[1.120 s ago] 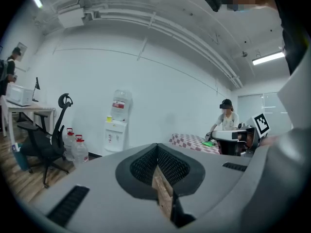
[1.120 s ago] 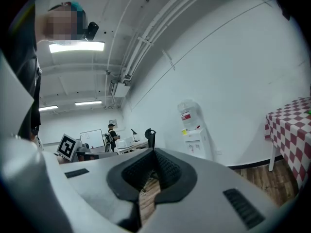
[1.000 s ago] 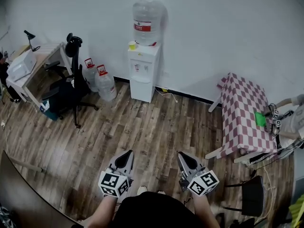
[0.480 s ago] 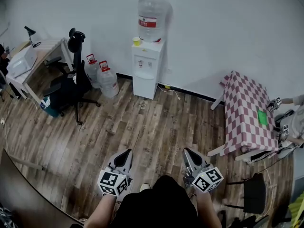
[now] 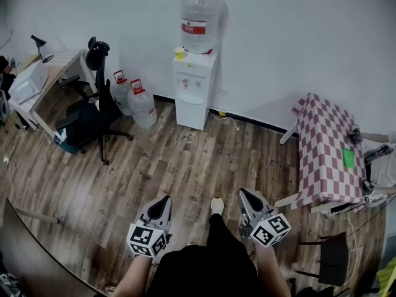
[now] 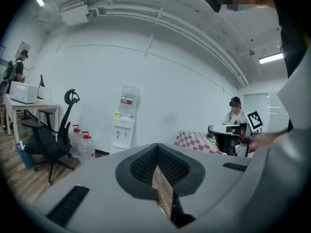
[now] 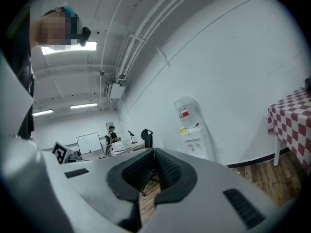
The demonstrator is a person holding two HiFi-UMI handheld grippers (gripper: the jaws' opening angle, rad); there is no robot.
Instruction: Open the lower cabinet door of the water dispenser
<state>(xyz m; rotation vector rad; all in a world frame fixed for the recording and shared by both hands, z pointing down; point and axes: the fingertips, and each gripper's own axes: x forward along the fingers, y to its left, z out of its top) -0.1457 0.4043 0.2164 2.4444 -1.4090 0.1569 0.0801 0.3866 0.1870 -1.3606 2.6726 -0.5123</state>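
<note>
I hold both tongs low in front of me, and the job has not really begun: as I judge it, the step in hand is only the approach. The water dispenser stands against the white wall across the wooden floor, well apart from me. It has a big water bottle on top and a small yellow cup beside the bottle's base. Its lower cabinet door looks closed, flush with the white front. From here I cannot make out a handle or tell which edge is hinged. My left gripper is pressed together with nothing between its jaws, and in the left gripper view only floor shows through the slit at the left gripper's tip. My right gripper is pressed together too and just as empty, and in the right gripper view the right gripper's tip points roughly level at the room, with the dispenser off to its right. My shoe is put forward between the two tongs. Two spare water jugs and an office chair stand to the left of the dispenser, and a checkered table to the right, so the straight path looks free. Next I think I must close the distance and bring one gripper down to the height of the door. Then I must spread its jaws, find the free edge or a grip there, and pull outward without rocking the bottle.
</note>
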